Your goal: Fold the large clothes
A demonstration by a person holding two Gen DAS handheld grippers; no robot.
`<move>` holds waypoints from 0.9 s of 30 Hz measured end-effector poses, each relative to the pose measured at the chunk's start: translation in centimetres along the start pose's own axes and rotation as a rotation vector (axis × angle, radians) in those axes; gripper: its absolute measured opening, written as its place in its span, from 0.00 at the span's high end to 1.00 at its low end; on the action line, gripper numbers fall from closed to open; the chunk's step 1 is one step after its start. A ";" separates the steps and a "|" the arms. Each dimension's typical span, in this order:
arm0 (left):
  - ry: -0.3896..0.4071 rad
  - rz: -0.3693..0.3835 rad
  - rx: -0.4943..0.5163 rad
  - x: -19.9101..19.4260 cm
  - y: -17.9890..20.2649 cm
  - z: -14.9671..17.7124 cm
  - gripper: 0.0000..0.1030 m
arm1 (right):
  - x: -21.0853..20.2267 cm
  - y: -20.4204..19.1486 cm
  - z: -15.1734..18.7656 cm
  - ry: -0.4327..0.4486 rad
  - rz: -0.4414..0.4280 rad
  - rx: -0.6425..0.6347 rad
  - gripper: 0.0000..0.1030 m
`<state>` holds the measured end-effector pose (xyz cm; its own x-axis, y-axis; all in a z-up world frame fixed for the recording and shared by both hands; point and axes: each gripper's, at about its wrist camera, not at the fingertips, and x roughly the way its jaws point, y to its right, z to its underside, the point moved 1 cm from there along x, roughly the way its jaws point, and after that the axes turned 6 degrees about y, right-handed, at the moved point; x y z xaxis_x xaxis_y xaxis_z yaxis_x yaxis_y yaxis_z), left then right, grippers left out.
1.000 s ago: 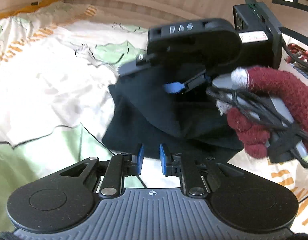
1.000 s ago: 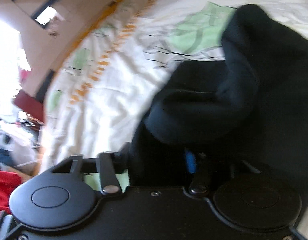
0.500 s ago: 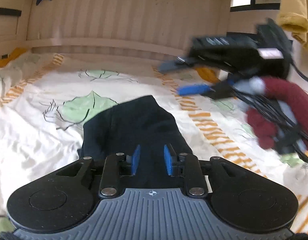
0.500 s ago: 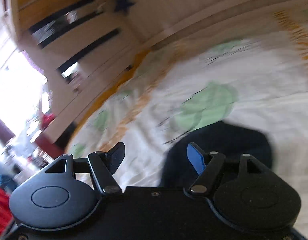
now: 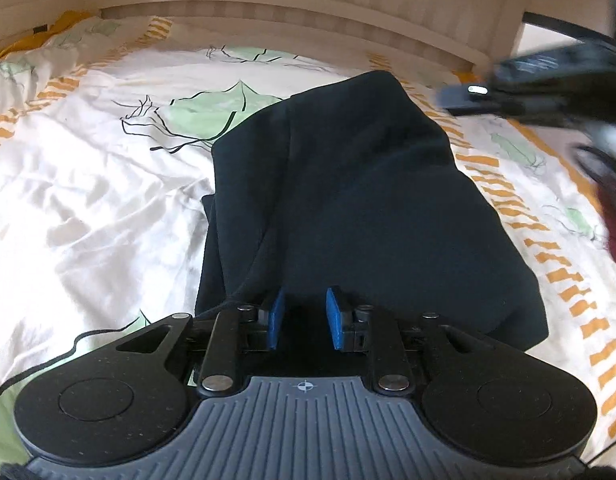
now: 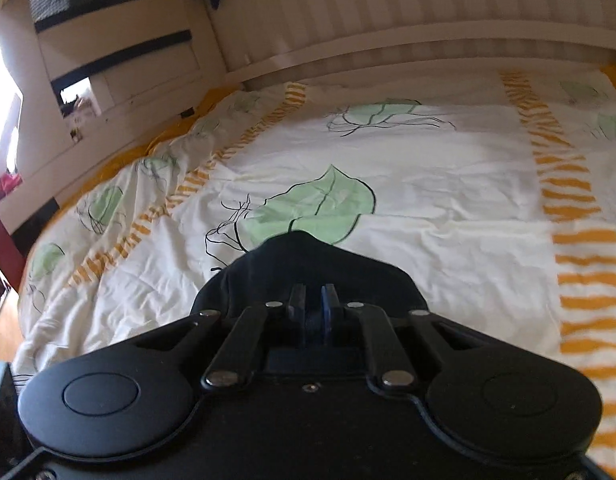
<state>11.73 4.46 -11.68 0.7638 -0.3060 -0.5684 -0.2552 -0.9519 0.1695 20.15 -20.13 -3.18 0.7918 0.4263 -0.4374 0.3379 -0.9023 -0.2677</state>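
Left wrist view: the dark folded garment (image 5: 348, 208) lies on the leaf-print duvet (image 5: 88, 208); the left gripper (image 5: 304, 318) stands a little apart, grasping nothing. Right wrist view: the right gripper (image 6: 313, 304) is clenched, empty. The fabric looks soft and limp; take an outer edge.

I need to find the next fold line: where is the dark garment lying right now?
The dark garment lies on the leaf-print duvet, mid-frame in the left wrist view, stretching from the left tongs toward the wooden bed frame.
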 end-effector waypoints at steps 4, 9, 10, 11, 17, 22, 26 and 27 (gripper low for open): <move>-0.004 0.007 -0.013 0.0 -0.6 -0.2 0.76 | 5.1 0.5 0.0 -0.084 0.055 -0.010 0.82; -0.009 0.000 -0.003 0.3 -0.6 -0.3 0.77 | 11.8 2.7 1.9 -0.244 0.102 0.050 1.00; -0.011 -0.002 -0.004 0.3 -0.6 -0.4 0.77 | 12.0 2.9 2.1 -0.249 0.102 0.058 1.00; -0.013 -0.004 -0.004 0.3 -0.6 -0.4 0.77 | 12.0 3.0 2.2 -0.250 0.102 0.070 1.00; -0.030 -0.023 0.011 0.4 -0.2 -0.6 0.77 | 10.9 3.2 2.8 -0.236 0.091 0.069 1.00; -0.047 -0.046 0.026 0.6 0.4 -0.9 0.77 | 11.1 3.1 2.3 -0.232 0.096 0.064 1.00; -0.053 -0.056 0.030 0.8 0.7 -0.9 0.77 | 10.6 3.0 2.3 -0.213 0.089 0.069 1.00; -0.054 -0.058 0.030 0.8 0.7 -0.9 0.77 | 10.4 3.0 2.3 -0.209 0.081 0.069 0.97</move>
<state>12.73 3.49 -11.27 0.7447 -0.2478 -0.6196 -0.2293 -0.9670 0.1111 28.21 -18.24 -10.52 0.6896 0.3636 -0.6263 0.2364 -0.9305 -0.2799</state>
